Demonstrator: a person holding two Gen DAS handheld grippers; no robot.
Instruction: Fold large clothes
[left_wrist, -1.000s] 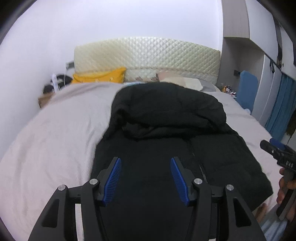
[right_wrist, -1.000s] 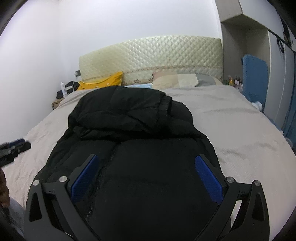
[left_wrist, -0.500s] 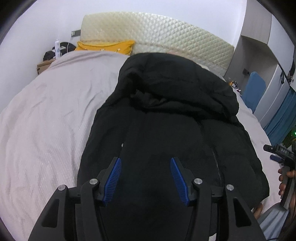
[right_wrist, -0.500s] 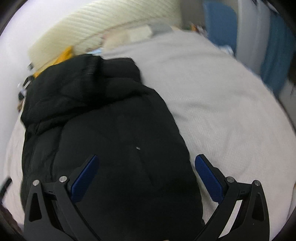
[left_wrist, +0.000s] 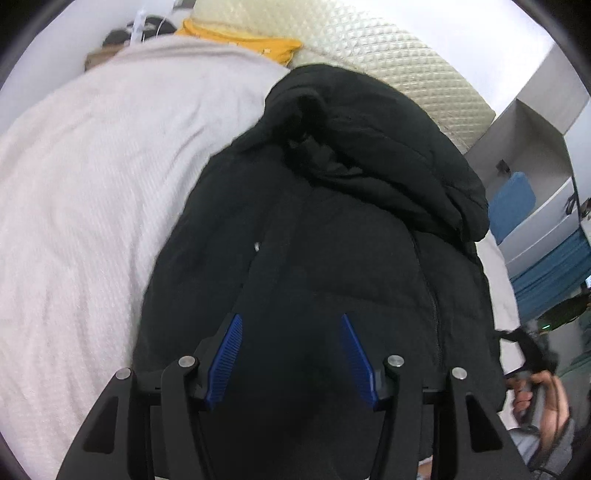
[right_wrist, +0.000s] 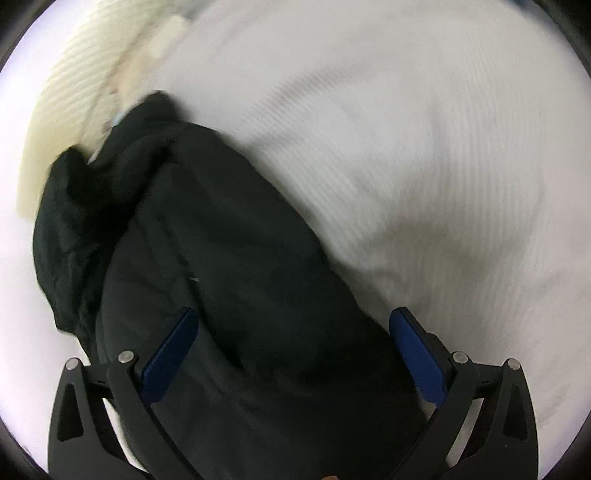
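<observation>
Jacket (left_wrist: 332, 229), black and hooded, lies across the bed (left_wrist: 85, 192) at frame centre. Left tongs (left_wrist: 291, 352) and right tongs (right_wrist: 293, 345) both stand open above it, gripping nothing.

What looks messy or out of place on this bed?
Mainly the black jacket: it lies lengthwise on the pale bedspread, unfolded, with its hood bunched in a lump toward the headboard. A yellow pillow sits crumpled in the far corner. Nothing looks spilled or damaged.

The jacket (left_wrist: 332, 240) lies on the bed (left_wrist: 92, 184), hood end (bunched) toward the headboard (left_wrist: 388, 62).
</observation>
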